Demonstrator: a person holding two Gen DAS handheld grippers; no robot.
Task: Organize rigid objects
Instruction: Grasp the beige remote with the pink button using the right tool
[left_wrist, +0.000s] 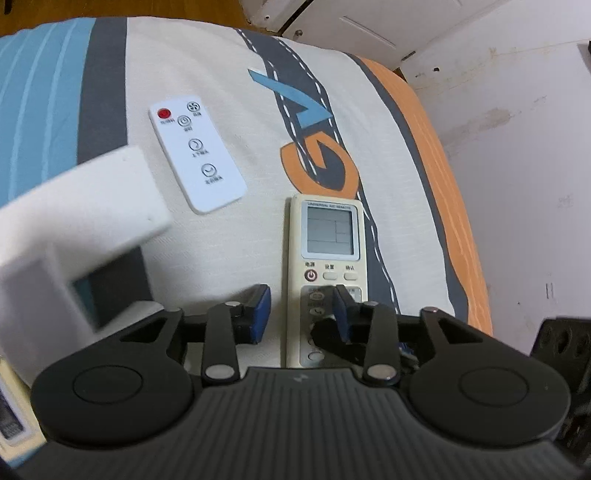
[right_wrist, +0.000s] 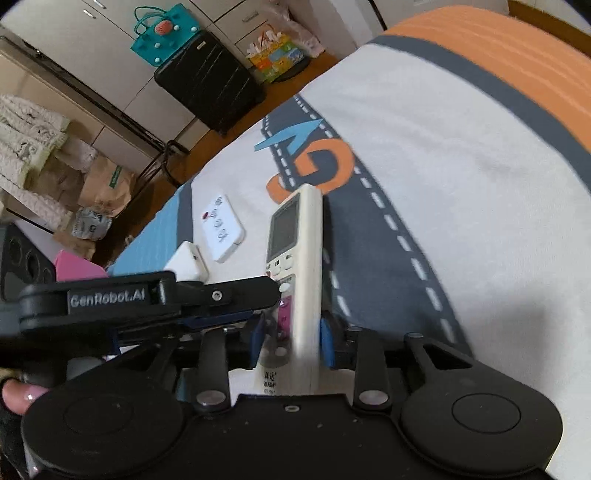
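Observation:
A cream air-conditioner remote (left_wrist: 327, 258) with a grey screen lies on the patterned bedsheet (left_wrist: 229, 74). My left gripper (left_wrist: 302, 314) is open, its right finger pressing down on the remote's buttons. In the right wrist view my right gripper (right_wrist: 291, 341) has its blue pads against the two sides of the same remote (right_wrist: 295, 258), near its lower end, tilting it onto its edge. The left gripper's black finger (right_wrist: 221, 295) lies across the remote there. A flat white fan remote (left_wrist: 197, 153) with a red button lies to the left; it also shows in the right wrist view (right_wrist: 223, 229).
A white block-shaped object (left_wrist: 74, 221) stands close at the left, also visible as a white adapter (right_wrist: 186, 264). The bed's orange edge (left_wrist: 443, 166) drops off toward the wall. A black suitcase (right_wrist: 210, 81), bags and a cupboard stand on the floor beyond the bed.

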